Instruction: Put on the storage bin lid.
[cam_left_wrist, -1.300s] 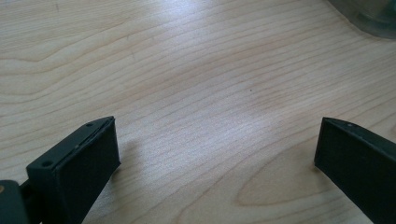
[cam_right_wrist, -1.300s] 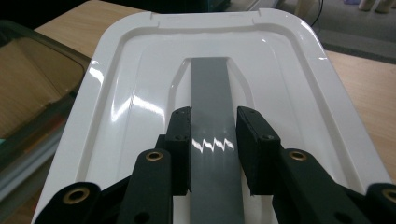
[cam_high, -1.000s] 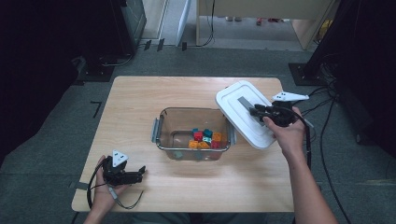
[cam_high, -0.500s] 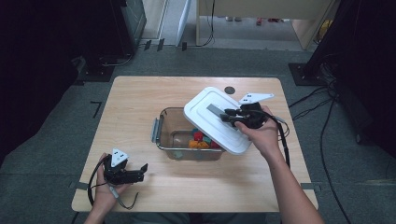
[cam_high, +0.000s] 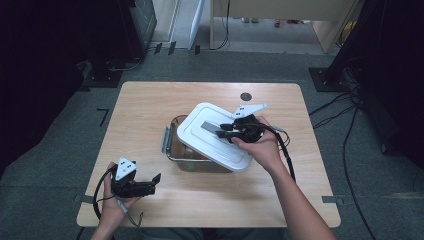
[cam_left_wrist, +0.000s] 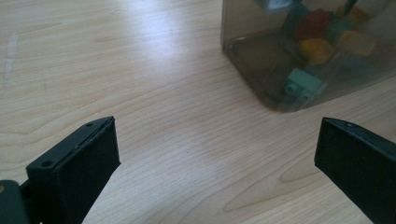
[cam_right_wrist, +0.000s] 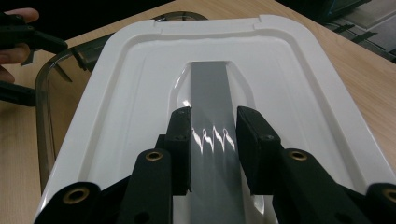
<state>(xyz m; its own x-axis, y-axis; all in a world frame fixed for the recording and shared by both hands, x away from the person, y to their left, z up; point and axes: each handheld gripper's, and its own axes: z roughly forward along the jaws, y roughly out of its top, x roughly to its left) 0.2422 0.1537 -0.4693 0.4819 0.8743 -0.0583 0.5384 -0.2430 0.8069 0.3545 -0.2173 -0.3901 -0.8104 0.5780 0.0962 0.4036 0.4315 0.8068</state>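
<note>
Step in hand, as judged: seat the lid on the container.

Light wooden desk (cam_high: 150, 107) carries the clear smoky plastic container (cam_high: 172, 145) at its middle. The white rectangular plastic lid with grey handle strip (cam_high: 207, 137) sits over the container, tilted and skewed — its near-right corner overhangs toward the desk's front edge, and the container's left end w/ metal clasp (cam_high: 164, 142) remains uncovered. Coloured toy blocks (cam_left_wrist: 317, 49) lie inside, seen through the wall.

Right gripper (cam_right_wrist: 212, 133) — jaws clamped on the grey handle strip (cam_right_wrist: 210, 93), pads either side of it. Left gripper (cam_high: 150, 184) rests near the desk's front-left corner, jaws apart, nothing between them, well apart from the container.

Procedure:
1. Keep the clamp firm; the lid's weight hangs off one narrow strip, so it can pivot.
2. Rotate the lid until its long edges run parallel w/ the container rim.
3. Shift it toward the desk's left edge until all four corners line up.
4. Lower level — do not let one corner drop inside.
5. If the container slides, brace its left end w/ the left gripper.
</note>
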